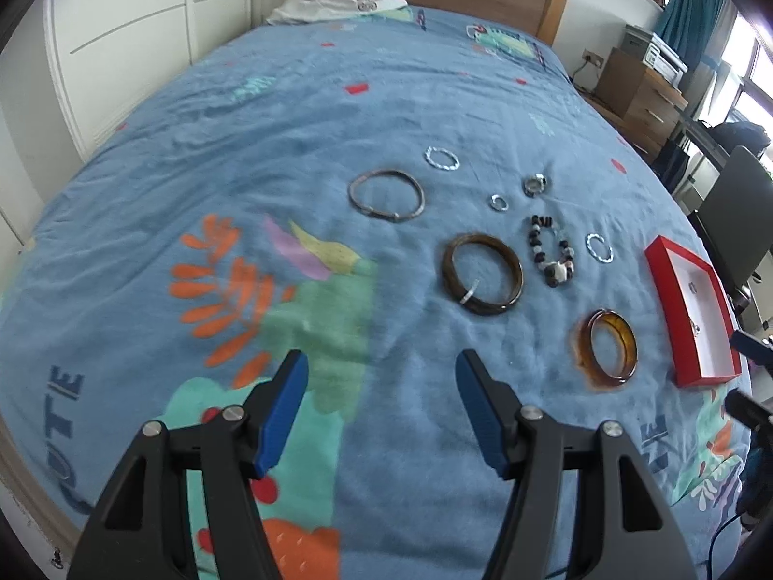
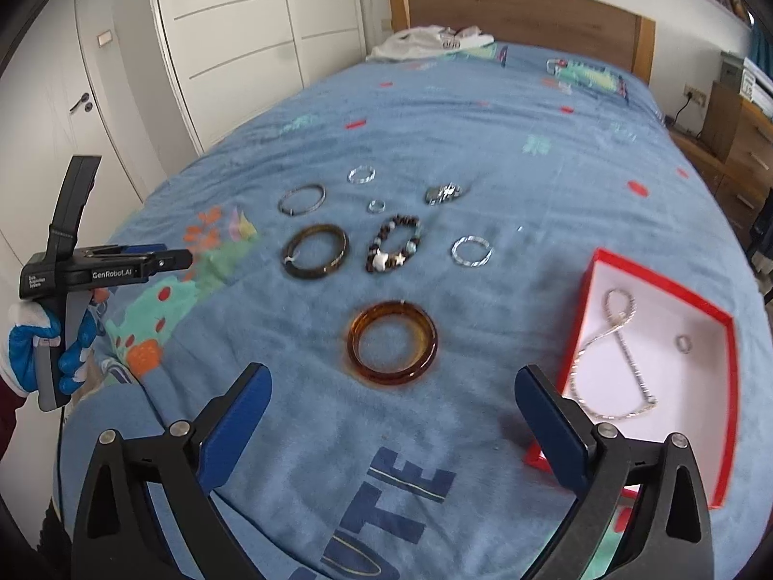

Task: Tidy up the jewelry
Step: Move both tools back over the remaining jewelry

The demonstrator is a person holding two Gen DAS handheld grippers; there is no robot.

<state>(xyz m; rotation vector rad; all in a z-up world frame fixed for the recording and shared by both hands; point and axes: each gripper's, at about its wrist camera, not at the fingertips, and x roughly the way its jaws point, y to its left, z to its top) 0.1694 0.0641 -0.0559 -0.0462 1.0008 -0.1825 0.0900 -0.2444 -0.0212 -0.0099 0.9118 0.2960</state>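
Note:
Jewelry lies on a blue bedspread. An amber bangle is nearest my open, empty right gripper. Behind it lie a dark brown bangle, a beaded bracelet, a thin metal bangle, and several small silver rings. A red box with a white inside holds a silver chain and a small ring. My left gripper is open and empty, short of the dark bangle.
The bed's wooden headboard and a white cloth are at the far end. White wardrobe doors stand on the left. A wooden dresser and a chair stand right of the bed.

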